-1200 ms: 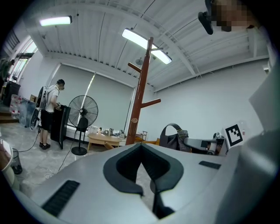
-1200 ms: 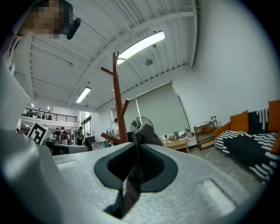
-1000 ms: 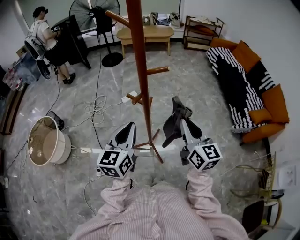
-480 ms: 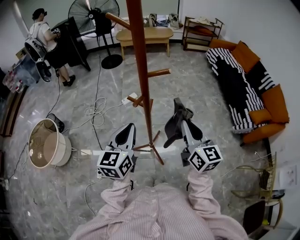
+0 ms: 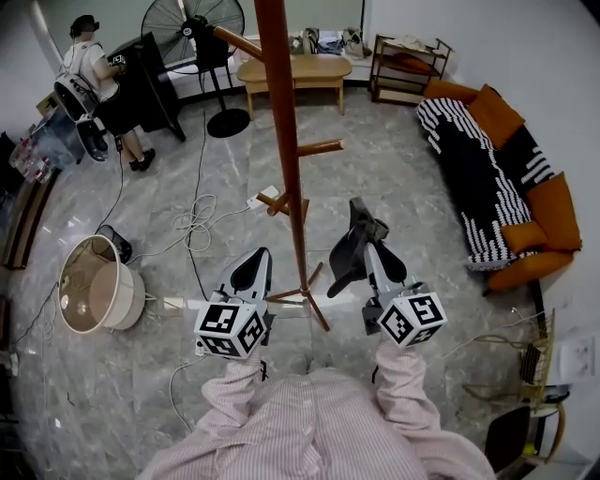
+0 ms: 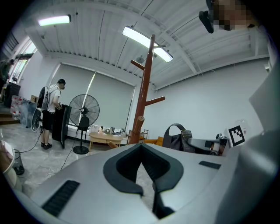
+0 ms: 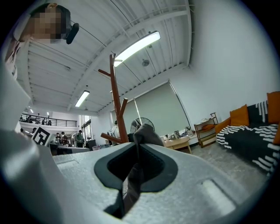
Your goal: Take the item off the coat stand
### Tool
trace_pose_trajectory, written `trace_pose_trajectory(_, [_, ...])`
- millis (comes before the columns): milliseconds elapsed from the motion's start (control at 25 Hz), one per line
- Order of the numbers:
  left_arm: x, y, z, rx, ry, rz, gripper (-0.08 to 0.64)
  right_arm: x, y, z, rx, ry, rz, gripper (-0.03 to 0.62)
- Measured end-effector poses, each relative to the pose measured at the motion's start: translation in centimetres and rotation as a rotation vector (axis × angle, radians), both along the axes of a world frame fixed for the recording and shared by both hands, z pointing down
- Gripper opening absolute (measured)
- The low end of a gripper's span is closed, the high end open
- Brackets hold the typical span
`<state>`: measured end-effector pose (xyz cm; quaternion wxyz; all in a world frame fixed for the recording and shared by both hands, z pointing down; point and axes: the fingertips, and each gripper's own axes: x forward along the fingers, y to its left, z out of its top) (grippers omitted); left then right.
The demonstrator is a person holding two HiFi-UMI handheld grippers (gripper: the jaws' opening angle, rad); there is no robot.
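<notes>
The brown wooden coat stand (image 5: 286,141) rises in the middle of the head view, and its pegs are bare. My right gripper (image 5: 366,239) is just right of the pole, shut on the strap of a dark grey bag (image 5: 345,258). The bag hangs from the jaws, clear of the stand. In the right gripper view the grey fabric (image 7: 142,133) is pinched between the pads, with the coat stand (image 7: 116,105) behind it. My left gripper (image 5: 253,267) sits left of the stand's base, shut and holding nothing. In the left gripper view the bag (image 6: 178,138) shows at the right.
The stand's feet (image 5: 305,295) spread on the floor between my grippers. Cables (image 5: 192,220) and a round basket (image 5: 94,281) lie to the left. A standing fan (image 5: 192,23), a wooden bench (image 5: 291,67) and a person (image 5: 94,75) are at the back. A sofa (image 5: 487,169) lines the right wall.
</notes>
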<state>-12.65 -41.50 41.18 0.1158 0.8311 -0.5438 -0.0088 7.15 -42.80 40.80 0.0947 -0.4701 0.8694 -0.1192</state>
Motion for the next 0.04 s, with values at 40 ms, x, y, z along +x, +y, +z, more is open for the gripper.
trace_pose_trajectory(40, [0.02,-0.02,0.00,0.000,0.000,0.000,0.002,0.08,-0.03,0.01,-0.001,-0.004,0.001,0.031])
